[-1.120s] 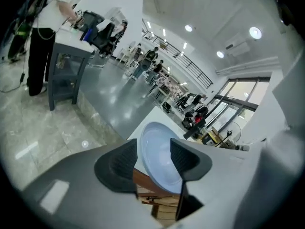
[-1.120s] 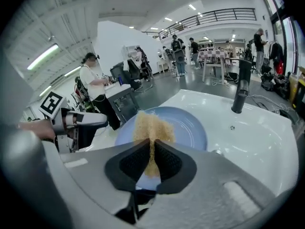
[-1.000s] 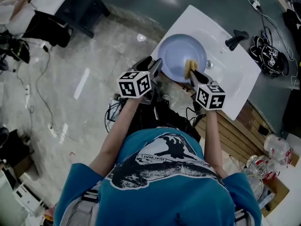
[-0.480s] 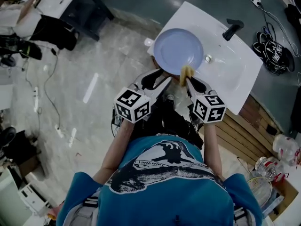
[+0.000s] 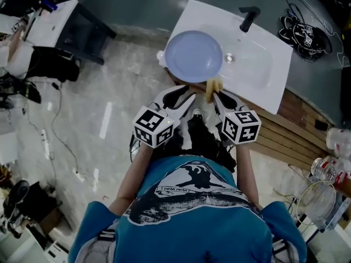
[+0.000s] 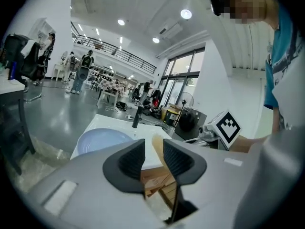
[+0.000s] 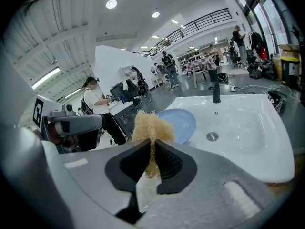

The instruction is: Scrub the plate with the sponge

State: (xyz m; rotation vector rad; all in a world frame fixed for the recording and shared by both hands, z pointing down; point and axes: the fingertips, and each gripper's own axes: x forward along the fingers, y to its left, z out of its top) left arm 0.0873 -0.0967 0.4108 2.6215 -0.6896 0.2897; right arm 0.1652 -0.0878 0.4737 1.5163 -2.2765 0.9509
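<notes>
Jaws of the right tool (image 7: pixel 152 144) are clenched on a yellow fibrous sponge (image 7: pixel 150 128), whose frayed top bulges above the pads. The left tool (image 6: pixel 153 149) stands half open with nothing in its gap. Its jaws have just been closing, and the sponge shows only beyond them.

A round pale-blue plate (image 5: pixel 193 55) lies ahead of both tools, over the near left edge of the white basin sink (image 5: pixel 258 59). The black tap (image 5: pixel 249 16) stands farther off. From the head view the sponge sits at the plate's near rim, though contact cannot be judged.

The black-and-white marker cubes (image 5: pixel 155 126) carry square patterns only, and the lettering on the teal shirt (image 5: pixel 186 223) is too small to read.

A second ago the left tool was at the plate's left rim and the sponge lay on the plate's face. Both tools have since drawn back toward the person.
</notes>
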